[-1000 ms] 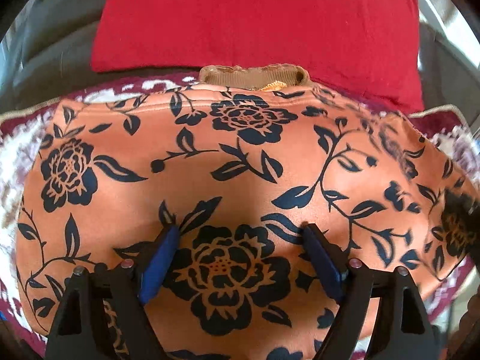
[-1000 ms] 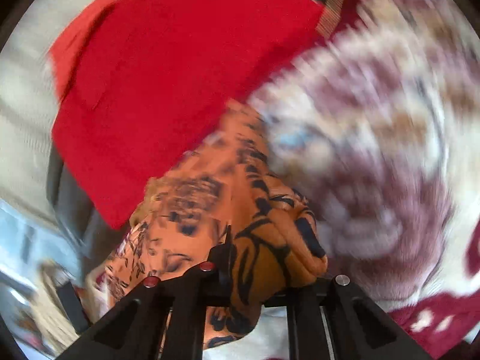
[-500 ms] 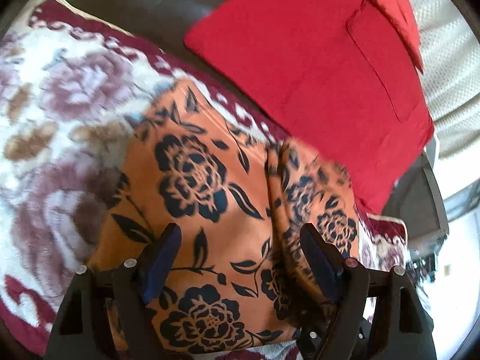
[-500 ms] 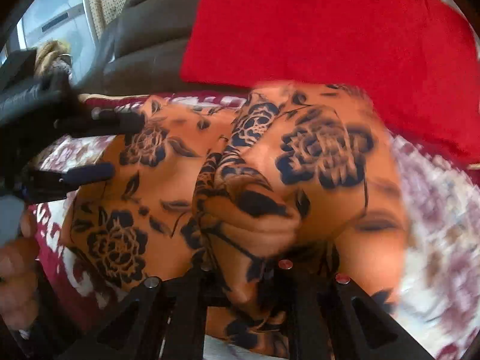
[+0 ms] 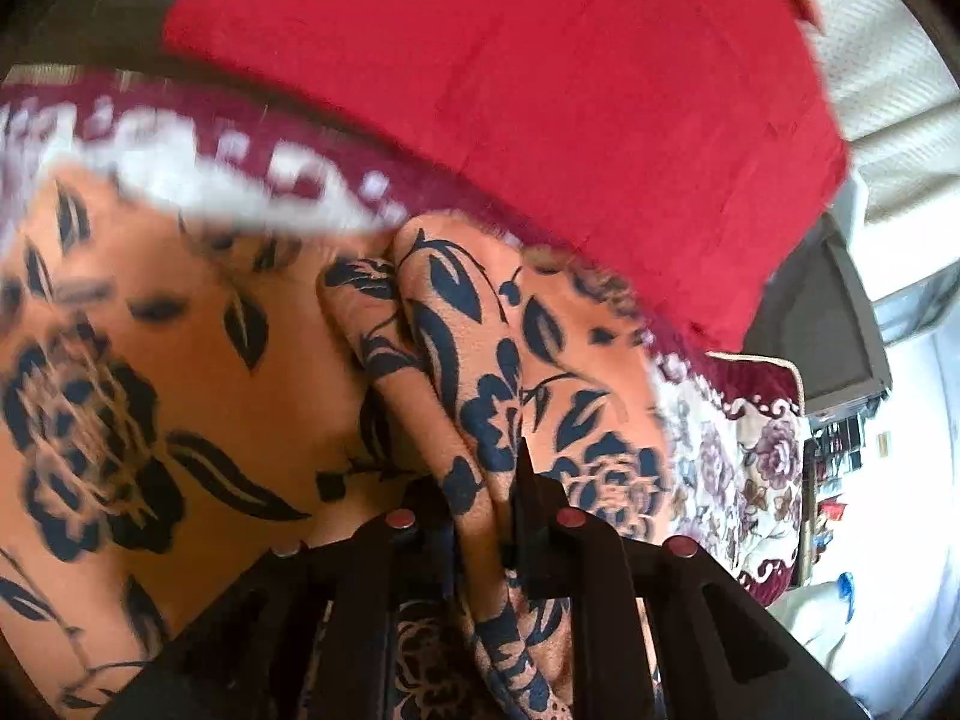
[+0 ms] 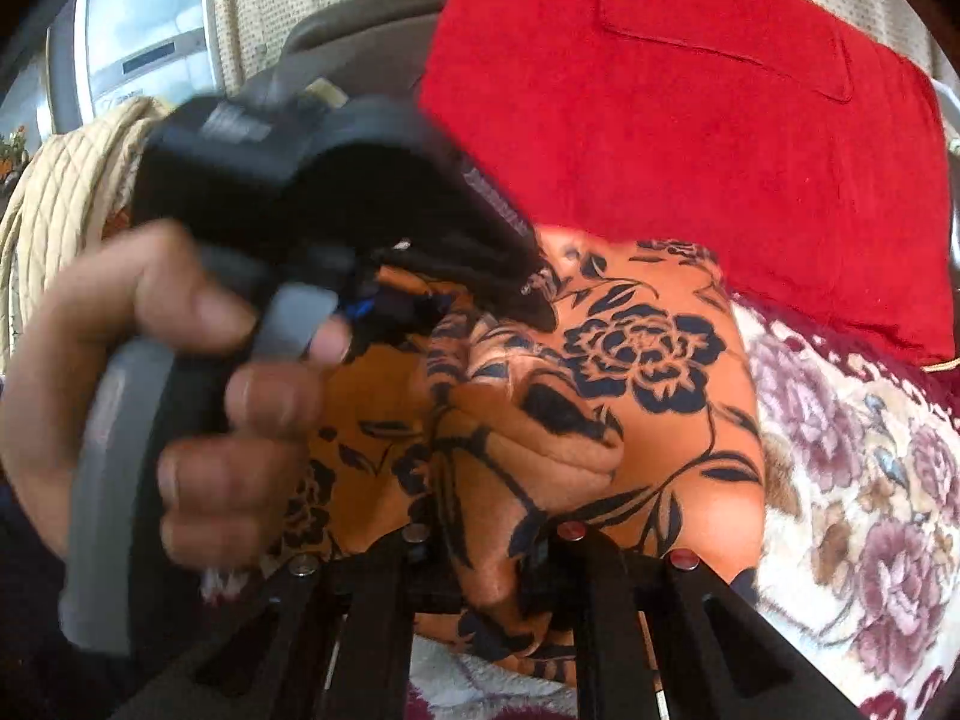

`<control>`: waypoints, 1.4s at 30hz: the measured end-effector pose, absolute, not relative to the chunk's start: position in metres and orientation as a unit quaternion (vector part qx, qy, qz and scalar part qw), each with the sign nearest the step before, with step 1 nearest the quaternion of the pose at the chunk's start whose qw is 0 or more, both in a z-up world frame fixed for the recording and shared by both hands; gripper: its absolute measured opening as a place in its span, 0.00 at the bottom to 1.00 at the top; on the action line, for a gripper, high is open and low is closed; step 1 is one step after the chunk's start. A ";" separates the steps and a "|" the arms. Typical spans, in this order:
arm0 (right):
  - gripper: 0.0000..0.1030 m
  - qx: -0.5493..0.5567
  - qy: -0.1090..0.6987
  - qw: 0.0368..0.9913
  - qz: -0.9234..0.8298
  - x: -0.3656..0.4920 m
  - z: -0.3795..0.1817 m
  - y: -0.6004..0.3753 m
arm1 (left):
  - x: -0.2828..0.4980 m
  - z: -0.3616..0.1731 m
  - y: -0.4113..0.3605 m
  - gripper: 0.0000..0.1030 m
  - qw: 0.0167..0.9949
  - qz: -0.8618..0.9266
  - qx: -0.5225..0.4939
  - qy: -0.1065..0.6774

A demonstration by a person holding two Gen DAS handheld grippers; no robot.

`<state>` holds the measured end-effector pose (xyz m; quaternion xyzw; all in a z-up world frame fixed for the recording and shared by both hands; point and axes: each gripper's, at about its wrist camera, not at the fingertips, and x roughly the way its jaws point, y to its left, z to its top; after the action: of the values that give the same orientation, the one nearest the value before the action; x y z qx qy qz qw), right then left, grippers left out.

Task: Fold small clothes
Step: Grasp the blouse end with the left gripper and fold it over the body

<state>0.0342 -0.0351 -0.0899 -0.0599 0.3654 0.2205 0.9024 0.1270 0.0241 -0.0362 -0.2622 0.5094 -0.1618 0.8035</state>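
An orange garment with a dark blue flower print lies on a floral blanket; it also shows in the right wrist view. My left gripper is shut on a bunched fold of the garment near its right edge. My right gripper is shut on another bunched fold of the same garment. In the right wrist view the left gripper's body and the hand holding it fill the left side, close beside my right gripper. The fingertips of both are hidden in cloth.
A red cushion lies just behind the garment, also in the right wrist view. The maroon and white floral blanket covers the surface. A dark sofa back and a cream quilted cloth stand behind.
My left gripper, open over the flat garment before, has closed on a fold. My right gripper carried its fold leftward and now sits right beside the left gripper.
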 end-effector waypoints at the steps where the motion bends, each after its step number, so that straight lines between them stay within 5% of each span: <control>1: 0.15 -0.060 0.356 0.905 0.224 0.030 -0.085 -0.034 | 0.120 -0.024 0.026 0.14 0.815 -0.174 -0.256 0.490; 3: 0.20 -0.050 0.333 0.911 0.239 0.019 -0.072 -0.031 | 0.102 0.008 0.038 0.14 0.842 -0.202 -0.231 0.444; 5: 0.63 -0.034 0.323 0.901 0.287 0.007 -0.061 -0.023 | 0.092 0.016 0.064 0.14 0.852 -0.194 -0.223 0.433; 6: 0.94 -0.021 0.325 0.894 0.309 0.001 -0.060 -0.020 | 0.093 0.011 0.077 0.14 0.852 -0.181 -0.220 0.440; 12: 0.94 0.059 0.336 0.886 0.313 -0.025 -0.071 -0.031 | 0.110 -0.061 0.136 0.14 0.811 -0.094 -0.238 0.527; 20: 0.94 0.082 0.354 0.888 0.282 -0.013 -0.082 -0.062 | 0.103 -0.052 0.148 0.15 0.816 -0.108 -0.233 0.517; 25: 0.94 0.090 0.363 0.885 0.278 -0.014 -0.094 -0.072 | 0.097 -0.058 0.169 0.29 0.799 -0.111 -0.287 0.517; 27: 0.94 0.094 0.364 0.885 0.276 -0.013 -0.100 -0.076 | 0.081 -0.045 0.166 0.47 0.812 -0.106 -0.278 0.502; 31: 0.94 0.116 0.383 0.876 0.271 -0.011 -0.109 -0.086 | 0.050 -0.037 0.153 0.60 0.817 -0.123 -0.272 0.494; 33: 0.94 0.121 0.383 0.875 0.271 -0.011 -0.110 -0.088 | 0.045 -0.045 0.144 0.59 0.816 -0.110 -0.261 0.503; 34: 0.94 0.123 0.384 0.874 0.272 -0.011 -0.110 -0.088 | 0.045 -0.046 0.145 0.49 0.814 -0.105 -0.254 0.511; 35: 0.94 0.124 0.385 0.873 0.272 -0.010 -0.111 -0.090 | 0.047 -0.054 0.143 0.18 0.812 -0.090 -0.240 0.525; 42: 0.94 0.137 0.380 0.877 0.260 -0.008 -0.108 -0.106 | 0.039 -0.037 0.154 0.17 0.832 -0.077 -0.243 0.493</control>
<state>-0.0080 -0.1063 -0.1080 0.1366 0.3801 0.2600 0.8771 0.0386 0.1537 -0.0374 -0.2432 0.4932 -0.0770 0.8316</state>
